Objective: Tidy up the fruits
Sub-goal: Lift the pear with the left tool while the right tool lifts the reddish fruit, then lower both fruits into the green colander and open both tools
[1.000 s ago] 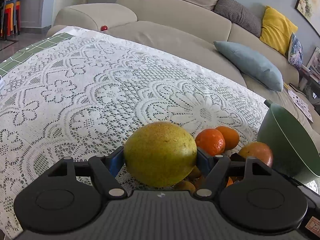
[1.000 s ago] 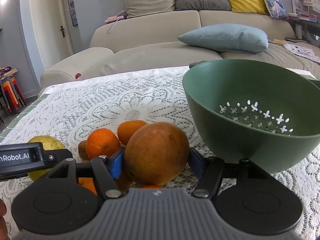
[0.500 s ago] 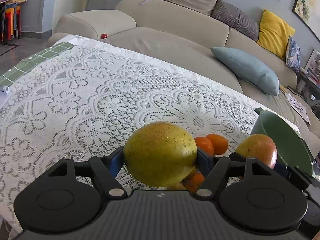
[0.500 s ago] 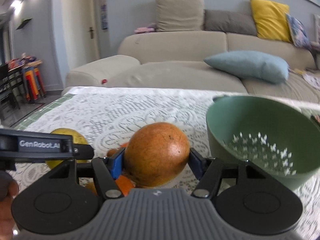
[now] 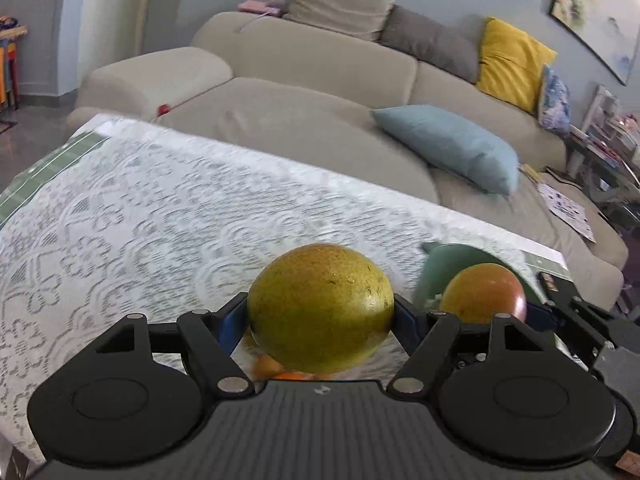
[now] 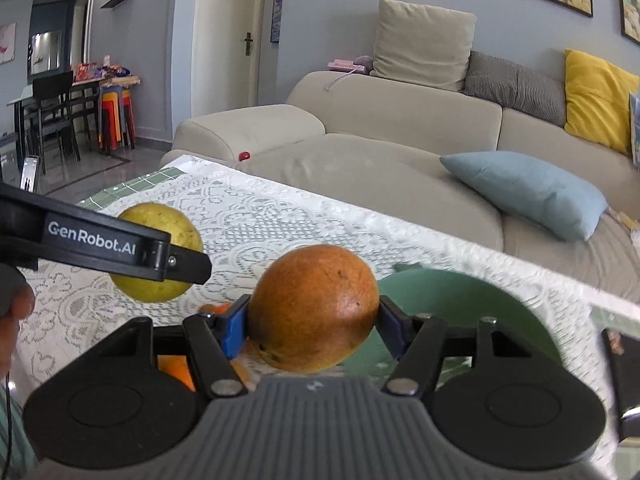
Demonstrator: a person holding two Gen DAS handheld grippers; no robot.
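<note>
Both grippers have risen since a second ago: the lace tablecloth (image 5: pixel 160 216) now lies well below them, and the small oranges (image 6: pixel 176 372) that sat level with the fingers have dropped to a glimpse beneath them. The left gripper (image 5: pixel 320 316) is clamped on a yellow-green fruit (image 5: pixel 320 308), its pads pressing both sides. The right gripper (image 6: pixel 314 320) is clamped on an orange-brown fruit (image 6: pixel 314 308). The green bowl (image 6: pixel 460 304), formerly beside the right gripper, is now below and just past its right finger. Only the right view shows the left gripper from the side, with a hand (image 6: pixel 10 320) holding its handle; only the left view shows the right-hand fruit in front of the bowl's near wall.
</note>
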